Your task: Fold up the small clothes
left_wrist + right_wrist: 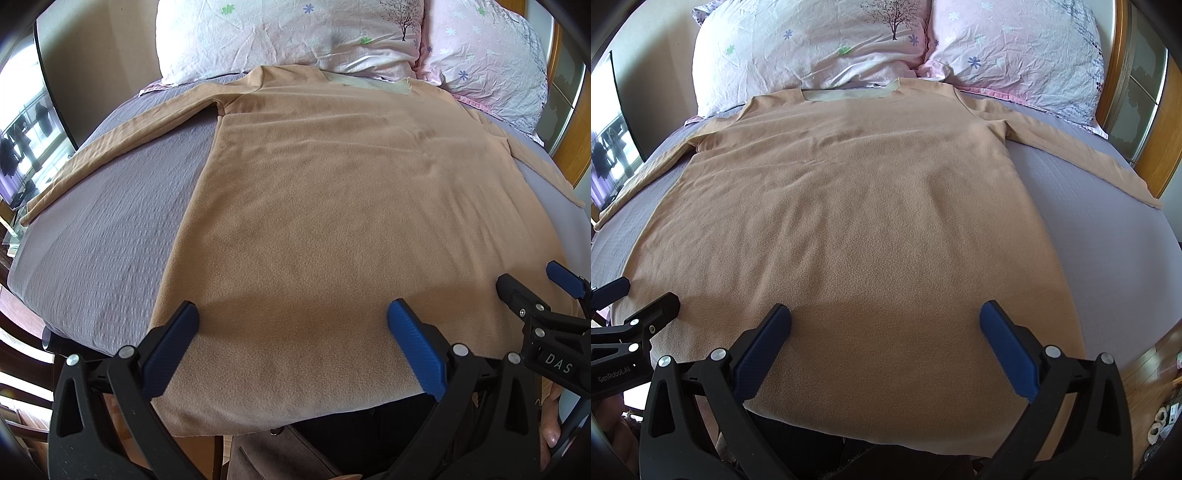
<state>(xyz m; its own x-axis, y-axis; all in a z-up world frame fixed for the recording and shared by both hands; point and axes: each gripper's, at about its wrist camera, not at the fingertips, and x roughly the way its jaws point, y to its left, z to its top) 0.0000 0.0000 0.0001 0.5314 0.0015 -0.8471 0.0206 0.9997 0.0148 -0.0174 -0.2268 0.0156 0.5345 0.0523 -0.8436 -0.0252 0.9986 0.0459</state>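
A tan long-sleeved fleece shirt [332, 192] lies flat on the bed, collar toward the pillows, both sleeves spread out to the sides. It also shows in the right wrist view [864, 206]. My left gripper [291, 314] is open and empty, hovering over the shirt's hem near its left part. My right gripper [884, 317] is open and empty over the hem's right part. The right gripper shows at the right edge of the left wrist view [532, 288], and the left gripper at the left edge of the right wrist view [635, 299].
A grey-purple bedspread [110, 229] covers the bed. Two floral pillows [812, 40] lie at the head, beyond the collar. A wooden headboard [1145, 147] stands at the right. A wooden floor [1148, 384] lies below the bed's near edge.
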